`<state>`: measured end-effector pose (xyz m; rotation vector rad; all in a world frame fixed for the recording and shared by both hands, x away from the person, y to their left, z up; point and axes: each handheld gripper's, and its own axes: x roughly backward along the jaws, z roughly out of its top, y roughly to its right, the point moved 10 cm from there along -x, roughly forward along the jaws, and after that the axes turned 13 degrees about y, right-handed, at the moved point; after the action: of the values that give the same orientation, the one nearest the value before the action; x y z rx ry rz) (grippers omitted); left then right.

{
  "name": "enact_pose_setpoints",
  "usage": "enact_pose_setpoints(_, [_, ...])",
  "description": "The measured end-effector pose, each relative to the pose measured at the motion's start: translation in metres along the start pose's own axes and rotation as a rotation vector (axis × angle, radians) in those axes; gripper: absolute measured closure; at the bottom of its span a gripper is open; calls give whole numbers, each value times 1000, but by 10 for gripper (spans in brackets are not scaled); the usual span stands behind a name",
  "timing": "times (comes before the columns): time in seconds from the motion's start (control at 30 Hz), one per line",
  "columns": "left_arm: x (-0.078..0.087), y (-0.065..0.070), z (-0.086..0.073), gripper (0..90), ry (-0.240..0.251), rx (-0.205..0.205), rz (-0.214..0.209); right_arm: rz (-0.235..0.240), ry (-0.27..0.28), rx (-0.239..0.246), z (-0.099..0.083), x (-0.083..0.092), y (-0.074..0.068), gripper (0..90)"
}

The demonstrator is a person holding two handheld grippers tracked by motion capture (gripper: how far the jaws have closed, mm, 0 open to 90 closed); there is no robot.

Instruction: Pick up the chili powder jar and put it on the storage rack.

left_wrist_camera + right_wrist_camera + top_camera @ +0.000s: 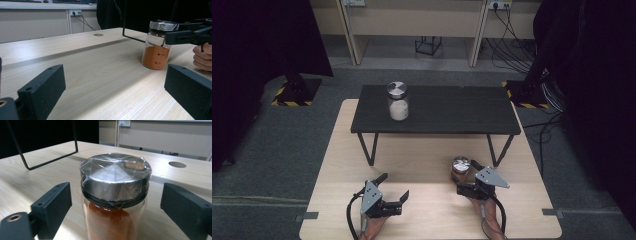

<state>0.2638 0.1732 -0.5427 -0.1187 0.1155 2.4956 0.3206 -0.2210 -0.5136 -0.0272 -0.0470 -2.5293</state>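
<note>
Right gripper [464, 176] at table's [427, 210] 4 o'clock, jaws astride orange-powder jar [460, 169], pads clear of glass, nothing grasped; left gripper [395, 186] at 7 o'clock, jaws released, empty

We stand in a lab: black curtains [257, 40], hazard-taped stand bases [294, 92], trailing cables [512, 45], wall sockets [499, 5].

Jar [460, 168] on table [422, 165], second jar [397, 101] on shelf [447, 110] behind
</note>
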Motion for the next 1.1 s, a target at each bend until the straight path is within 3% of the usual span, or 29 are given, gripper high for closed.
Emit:
enact_pose_setpoints(0.47, [0,0,0,28,0,-1,0,-16,-54,4,-1,-12,-2,248])
enact_pose_setpoints(0.6, [0,0,0,28,0,-1,-1,0,-63,3,-2,-13,-1,295])
enact_pose_setpoints(1.1, [0,0,0,31,-1,-1,1,-1,-57,21,1,-10,-4,306])
